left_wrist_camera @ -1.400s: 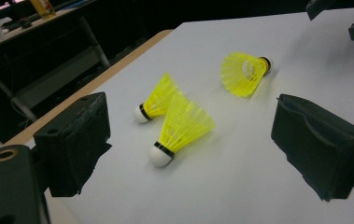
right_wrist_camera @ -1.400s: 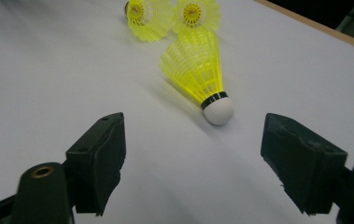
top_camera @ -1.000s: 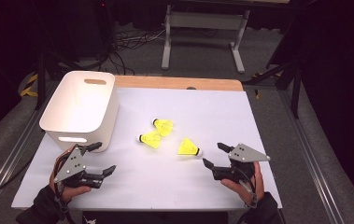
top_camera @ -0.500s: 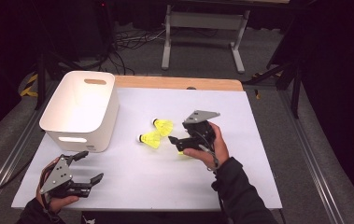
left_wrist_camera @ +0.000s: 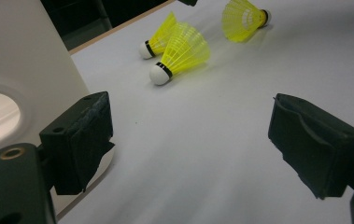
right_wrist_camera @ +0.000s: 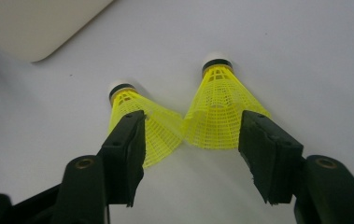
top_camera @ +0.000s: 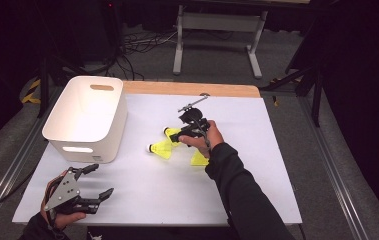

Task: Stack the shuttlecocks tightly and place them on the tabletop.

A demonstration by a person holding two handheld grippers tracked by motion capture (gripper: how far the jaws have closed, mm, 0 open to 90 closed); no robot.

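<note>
Three yellow shuttlecocks lie mid-table: one [top_camera: 172,134], a second [top_camera: 159,149], and a third [top_camera: 199,159] beside the person's forearm. My right gripper [top_camera: 179,132] has come down over the first two. In the right gripper view its jaws have just been closing; they flank the skirts of the left shuttlecock [right_wrist_camera: 142,121] and the right shuttlecock [right_wrist_camera: 219,109], and the pads press on neither. The right gripper [right_wrist_camera: 192,140] is open. My left gripper [top_camera: 99,181] rests at the table's front left, and the left gripper [left_wrist_camera: 188,135] has wide-open jaws with nothing between them.
A white bin [top_camera: 84,117] with handle cut-outs stands at the left, close to the left gripper; its wall [left_wrist_camera: 20,60] fills that view's left side. A white sheet [top_camera: 277,165] covers the table; a wooden strip [top_camera: 192,89] runs along the back edge.
The right hand has swung from the table's front right to the shuttlecocks in the middle, and its jaws have narrowed. The left gripper has stayed near the front left corner.
</note>
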